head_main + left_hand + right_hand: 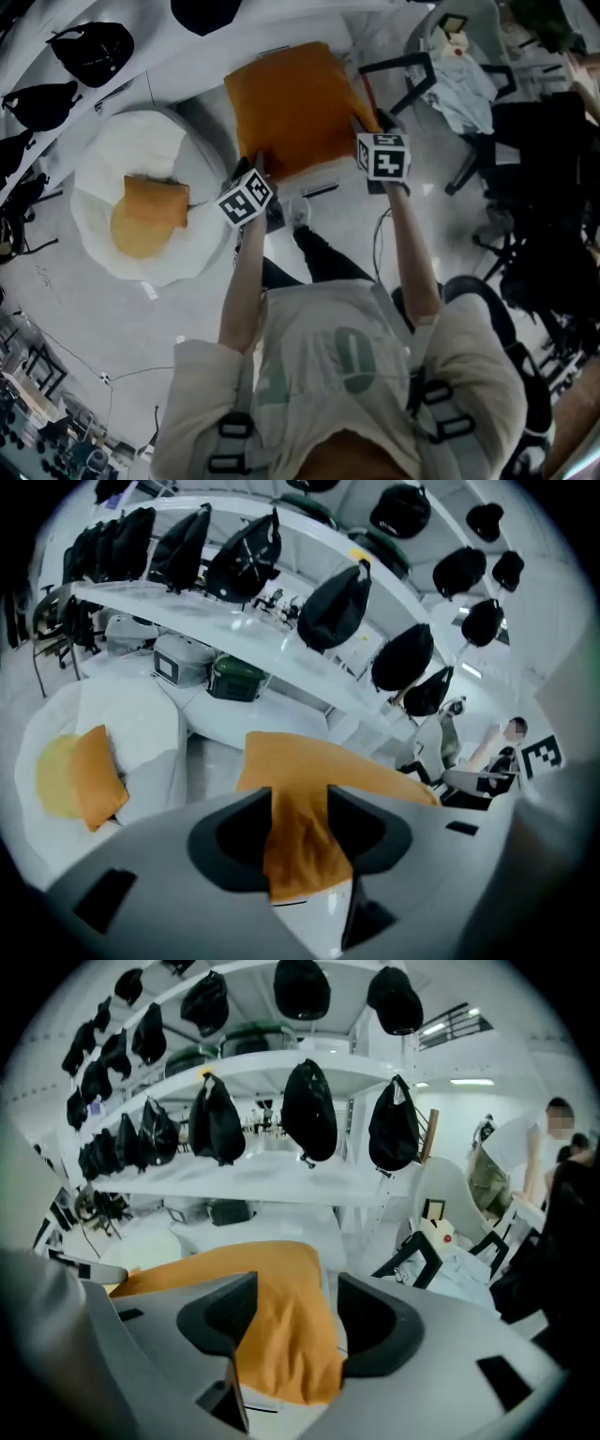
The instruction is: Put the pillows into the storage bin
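Observation:
A large orange pillow point(295, 103) hangs in front of me, over the white floor. My left gripper point(258, 167) is at its near left corner and my right gripper point(362, 129) at its near right corner. In the left gripper view the pillow's corner point(298, 841) lies in the gap of the left gripper point(300, 832), whose jaws stand apart. The right gripper point(295, 1321) likewise has a loose fold of pillow point(281, 1344) between parted jaws. The round white storage bin point(103, 155) at the left holds a small orange pillow point(157, 200) on a yellow one point(134, 236).
Curved white shelves point(281, 639) with black bags point(333, 607) run behind the bin. A grey box point(180, 660) and a green box point(236, 679) stand under them. Black-framed chairs point(469, 94) with clothes crowd the right. A person point(544, 1162) stands at the far right.

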Motion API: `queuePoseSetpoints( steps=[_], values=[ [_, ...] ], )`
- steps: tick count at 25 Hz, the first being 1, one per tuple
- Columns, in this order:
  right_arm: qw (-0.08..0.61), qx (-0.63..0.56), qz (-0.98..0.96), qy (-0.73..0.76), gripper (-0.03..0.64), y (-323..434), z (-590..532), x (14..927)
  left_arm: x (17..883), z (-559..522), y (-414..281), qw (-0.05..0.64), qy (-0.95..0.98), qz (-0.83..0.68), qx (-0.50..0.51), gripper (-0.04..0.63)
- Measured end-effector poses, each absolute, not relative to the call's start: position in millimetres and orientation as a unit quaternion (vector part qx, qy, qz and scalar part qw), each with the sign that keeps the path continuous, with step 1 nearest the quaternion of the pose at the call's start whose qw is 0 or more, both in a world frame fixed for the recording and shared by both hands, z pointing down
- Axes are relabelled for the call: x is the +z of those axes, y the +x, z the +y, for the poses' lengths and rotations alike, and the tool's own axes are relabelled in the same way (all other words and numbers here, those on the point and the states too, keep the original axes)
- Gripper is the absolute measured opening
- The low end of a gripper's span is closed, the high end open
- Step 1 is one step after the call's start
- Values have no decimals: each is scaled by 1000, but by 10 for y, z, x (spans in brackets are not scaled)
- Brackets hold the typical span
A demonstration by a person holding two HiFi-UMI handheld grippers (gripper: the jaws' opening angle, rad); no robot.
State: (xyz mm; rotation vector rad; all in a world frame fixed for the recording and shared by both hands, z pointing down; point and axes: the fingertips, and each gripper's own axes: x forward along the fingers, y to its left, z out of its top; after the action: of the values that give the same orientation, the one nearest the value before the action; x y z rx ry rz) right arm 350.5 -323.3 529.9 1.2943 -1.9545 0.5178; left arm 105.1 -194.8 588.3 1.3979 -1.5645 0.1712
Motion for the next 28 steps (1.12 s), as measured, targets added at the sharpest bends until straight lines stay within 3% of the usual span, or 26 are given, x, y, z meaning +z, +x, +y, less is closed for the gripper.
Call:
queuePoseSetpoints(
  steps=[1,8,22,28],
  values=[
    [379,197,-748,508,248,3565,-3212,5407,5987,-1916,1075,496,577,-643,95,177],
    [383,220,-757,481,249,3512,-2907,5651,6209,-1769,1227,506,592,-614,131,187],
    [360,216,-786,453,249,3134,-2722,5495,5788,-1829,1054,469,606,-636,91,187],
    [327,183,-829,416,249,2511,-2682,5132,5460,-1669,552,442,594,-671,36,198]
  ],
)
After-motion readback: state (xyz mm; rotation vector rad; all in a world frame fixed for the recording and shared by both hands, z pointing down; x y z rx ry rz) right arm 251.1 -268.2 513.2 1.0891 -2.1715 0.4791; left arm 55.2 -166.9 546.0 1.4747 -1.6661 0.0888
